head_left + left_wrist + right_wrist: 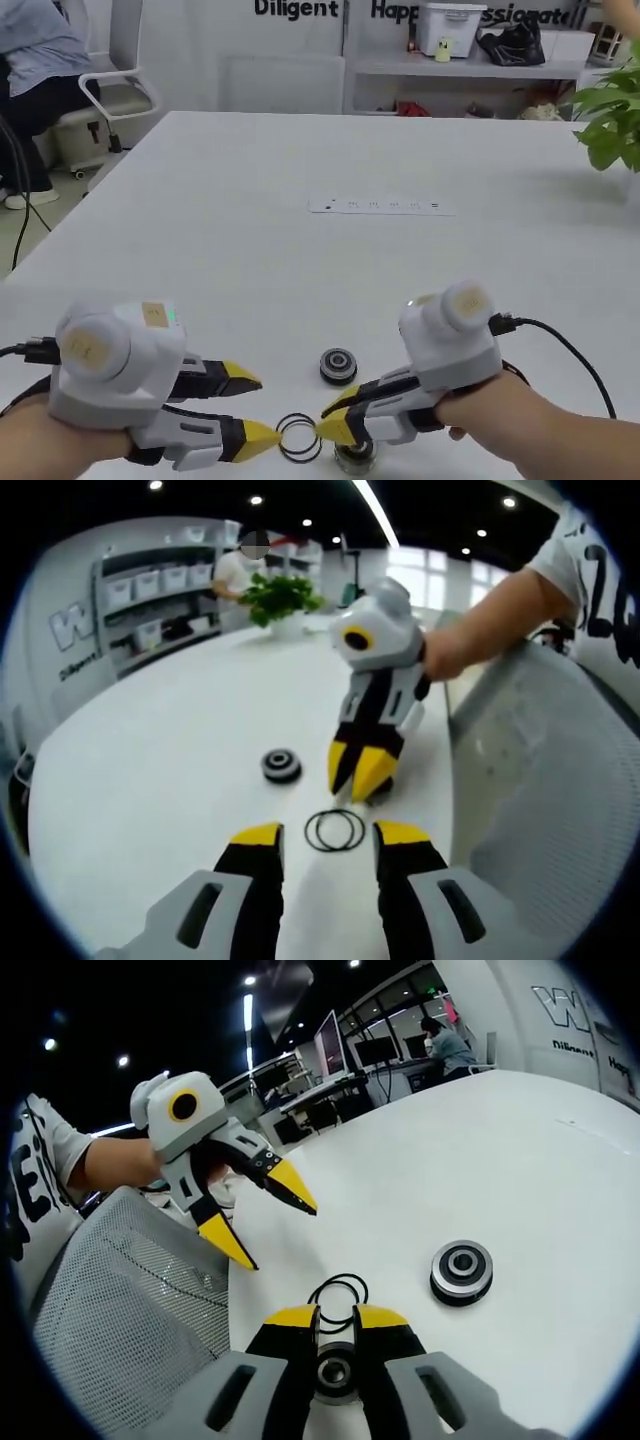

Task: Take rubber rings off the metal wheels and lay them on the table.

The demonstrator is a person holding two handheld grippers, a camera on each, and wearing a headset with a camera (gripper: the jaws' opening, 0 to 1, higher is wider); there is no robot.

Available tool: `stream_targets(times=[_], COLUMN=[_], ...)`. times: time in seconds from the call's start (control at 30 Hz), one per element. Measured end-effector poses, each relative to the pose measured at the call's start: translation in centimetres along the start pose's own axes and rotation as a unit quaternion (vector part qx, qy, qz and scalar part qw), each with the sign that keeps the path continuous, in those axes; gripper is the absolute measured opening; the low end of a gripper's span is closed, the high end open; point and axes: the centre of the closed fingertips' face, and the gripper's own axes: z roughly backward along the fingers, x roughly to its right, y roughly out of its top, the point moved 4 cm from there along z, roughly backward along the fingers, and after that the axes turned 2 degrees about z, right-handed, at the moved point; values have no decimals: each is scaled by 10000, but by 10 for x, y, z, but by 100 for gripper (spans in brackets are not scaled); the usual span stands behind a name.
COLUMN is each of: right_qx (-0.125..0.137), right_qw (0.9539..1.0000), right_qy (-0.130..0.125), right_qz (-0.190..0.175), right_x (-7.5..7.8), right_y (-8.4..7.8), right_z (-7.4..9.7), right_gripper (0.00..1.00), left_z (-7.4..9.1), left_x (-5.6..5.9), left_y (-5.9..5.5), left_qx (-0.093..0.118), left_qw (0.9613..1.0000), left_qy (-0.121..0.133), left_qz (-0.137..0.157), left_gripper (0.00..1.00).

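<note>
Two thin black rubber rings (297,437) lie overlapping on the white table (300,250) between my grippers. My left gripper (248,407) is open, and its yellow tips stand just left of the rings (335,830). My right gripper (335,418) is shut on a small metal wheel (335,1370), held low over the table right beside the rings (338,1290). A second metal wheel (338,365) with a dark rim lies flat on the table a little beyond them; it also appears in the left gripper view (281,765) and the right gripper view (461,1270).
A white power strip (380,206) lies mid-table. A green plant (610,120) stands at the far right edge. A white chair (115,100) and a seated person are off the far left corner. A grey mesh chair back (540,780) is close behind the near edge.
</note>
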Motion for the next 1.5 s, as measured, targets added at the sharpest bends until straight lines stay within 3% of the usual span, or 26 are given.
stream_targets(times=[0.87, 1.5], right_qx=[274, 277], right_qw=[9988, 9980], right_qy=[-374, -555], right_qz=[-158, -147], right_x=[24, 34], right_y=[4, 1], right_z=[32, 37], right_gripper=[11, 11], left_z=[-2, -7], left_x=[-14, -21], left_y=[6, 7], left_qx=[-18, -69], left_qw=[10000, 9999], left_qy=[77, 94], left_qz=[-10, -24], left_gripper=[36, 36])
